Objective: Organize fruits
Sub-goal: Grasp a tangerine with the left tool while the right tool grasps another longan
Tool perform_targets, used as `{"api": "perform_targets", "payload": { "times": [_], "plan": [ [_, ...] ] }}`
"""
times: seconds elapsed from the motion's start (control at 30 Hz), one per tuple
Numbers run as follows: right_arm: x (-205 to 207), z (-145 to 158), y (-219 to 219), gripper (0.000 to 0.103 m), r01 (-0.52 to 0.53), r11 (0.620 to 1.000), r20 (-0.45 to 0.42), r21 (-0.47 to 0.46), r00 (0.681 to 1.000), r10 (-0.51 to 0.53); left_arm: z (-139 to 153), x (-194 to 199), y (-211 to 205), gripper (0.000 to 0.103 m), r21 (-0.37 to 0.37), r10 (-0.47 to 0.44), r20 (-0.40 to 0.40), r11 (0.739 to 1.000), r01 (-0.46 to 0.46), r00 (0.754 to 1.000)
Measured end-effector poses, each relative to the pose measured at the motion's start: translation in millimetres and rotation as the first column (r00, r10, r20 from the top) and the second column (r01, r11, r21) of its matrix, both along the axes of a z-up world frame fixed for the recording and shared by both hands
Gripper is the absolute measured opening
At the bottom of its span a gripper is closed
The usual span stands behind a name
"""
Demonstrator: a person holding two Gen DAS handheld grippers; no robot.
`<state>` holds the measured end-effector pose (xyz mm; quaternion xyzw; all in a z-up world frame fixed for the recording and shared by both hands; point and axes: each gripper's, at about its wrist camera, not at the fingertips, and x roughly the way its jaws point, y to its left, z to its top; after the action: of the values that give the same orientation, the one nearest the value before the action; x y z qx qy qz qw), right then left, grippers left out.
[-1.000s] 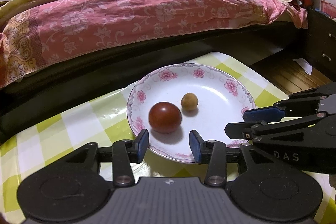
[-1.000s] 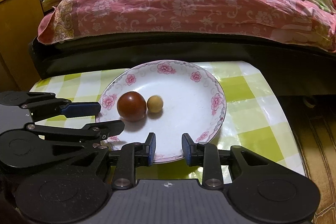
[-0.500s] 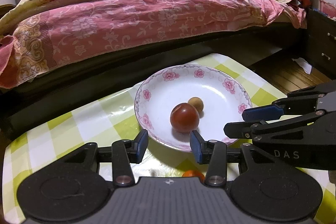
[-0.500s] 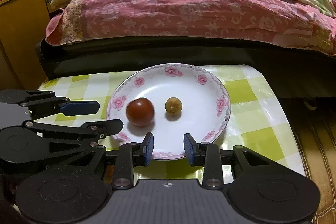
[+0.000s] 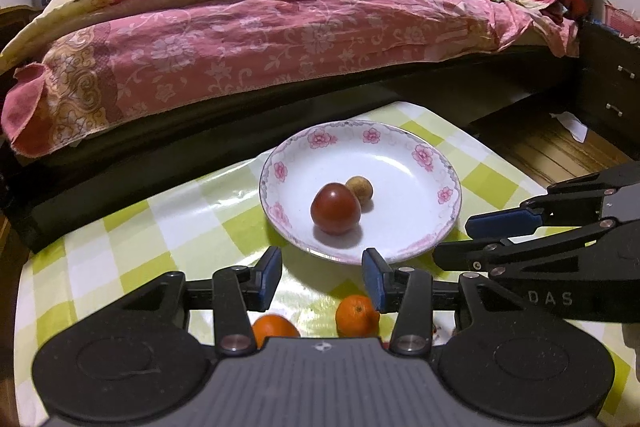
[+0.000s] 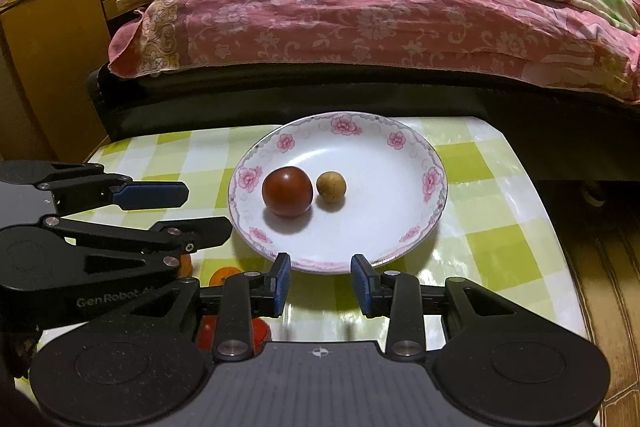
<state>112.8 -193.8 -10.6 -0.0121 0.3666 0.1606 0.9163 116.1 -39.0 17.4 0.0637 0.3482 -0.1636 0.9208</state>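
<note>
A white plate with pink flowers [image 5: 404, 163] [image 6: 384, 211] sits on the green-checked table and holds a red tomato [image 5: 335, 209] [image 6: 287, 191] and a small brown fruit [image 5: 360, 189] [image 6: 331, 187]. My left gripper [image 5: 322, 275] [image 6: 208, 211] hovers open and empty just short of the plate's near rim. Beneath it, two oranges [image 5: 357, 315] [image 5: 274, 327] lie on the cloth. To the right, my right gripper [image 6: 320, 281] [image 5: 456, 241] is also open and empty at the plate's near edge. Under its left finger, a red fruit [image 6: 262, 331] is partly hidden.
A bed with a pink floral quilt [image 5: 280, 27] on a dark frame runs close behind the table. The table edge [image 6: 532, 187] drops to a wooden floor on the right. A wooden cabinet [image 6: 48, 67] stands at the left. A dark nightstand [image 5: 608, 95] is at the far right.
Both grippers have drawn back from the plate, which now looks smaller and farther. The oranges near the table's front have come into view under the fingers.
</note>
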Motion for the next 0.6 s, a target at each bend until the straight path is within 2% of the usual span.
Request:
{"api": "perform_targets", "payload": {
  "times": [0.23, 0.6],
  "plan": [
    [-16.7, -2.2, -2.8, 0.032, -0.001, 1.0, -0.027, -0.006, 1.0, 0.001, 2.0, -17.2, 5.1, 0.051, 0.007, -0.015, -0.019, 1.0, 0.015, 1.0],
    [-40.9, -8.6, 2.7, 0.035, -0.039, 0.998, -0.072, -0.04, 0.997, 0.036, -2.0, -53.2, 25.7, 0.051, 0.06, -0.035, -0.06, 0.997, 0.038, 0.998]
  ]
}}
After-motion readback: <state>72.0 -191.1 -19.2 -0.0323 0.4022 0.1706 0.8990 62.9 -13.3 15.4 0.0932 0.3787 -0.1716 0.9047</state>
